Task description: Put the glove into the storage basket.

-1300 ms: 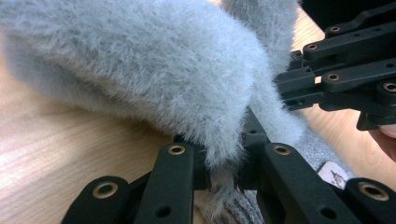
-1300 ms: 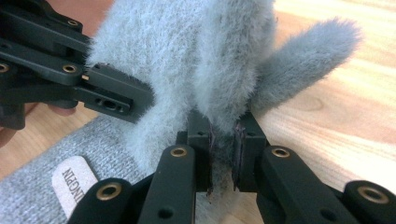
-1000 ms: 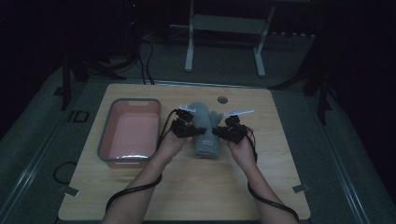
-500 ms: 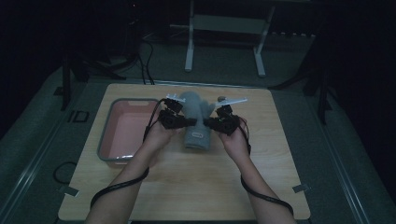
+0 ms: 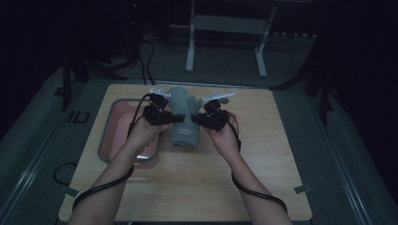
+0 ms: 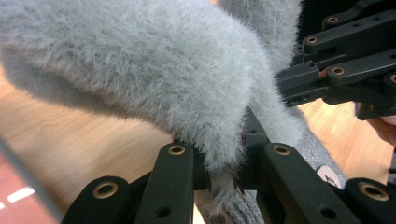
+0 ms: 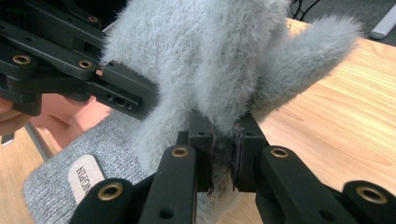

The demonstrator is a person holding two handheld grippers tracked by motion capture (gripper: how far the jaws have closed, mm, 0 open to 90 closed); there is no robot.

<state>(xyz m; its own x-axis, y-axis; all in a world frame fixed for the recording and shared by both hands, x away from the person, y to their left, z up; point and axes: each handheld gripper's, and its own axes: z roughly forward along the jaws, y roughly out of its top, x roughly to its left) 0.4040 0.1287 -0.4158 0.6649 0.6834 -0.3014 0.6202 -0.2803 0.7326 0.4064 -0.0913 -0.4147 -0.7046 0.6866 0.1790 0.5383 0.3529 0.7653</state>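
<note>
Both hands have carried the grey fuzzy mitten up and toward the far side of the bench since the earlier frames, where it lay nearer the middle of the wooden top; the hold on it looks unchanged. From the high view the left tongs pinch the mitten's left edge and the right tongs pinch its right edge, so the two sets of tongs face each other across the fabric with the mitten stretched between them. Its fluffy part points toward the far edge of the bench, while the ribbed knit cuff hangs toward the person and seems to brush the wood, though the dim light leaves that contact uncertain. Along the left gripper view, the left tongs are clamped together on a fold of the fuzzy fabric, the pile bulging over the black jaws, and the right tongs show at the upper right. Along the right gripper view, the right tongs are likewise clamped on a thin pinch of the mitten's fur, with the cuff and its small oval label lying at lower left. A pink tray with a grey rim sits on the bench just to the left of the left hand.
</note>
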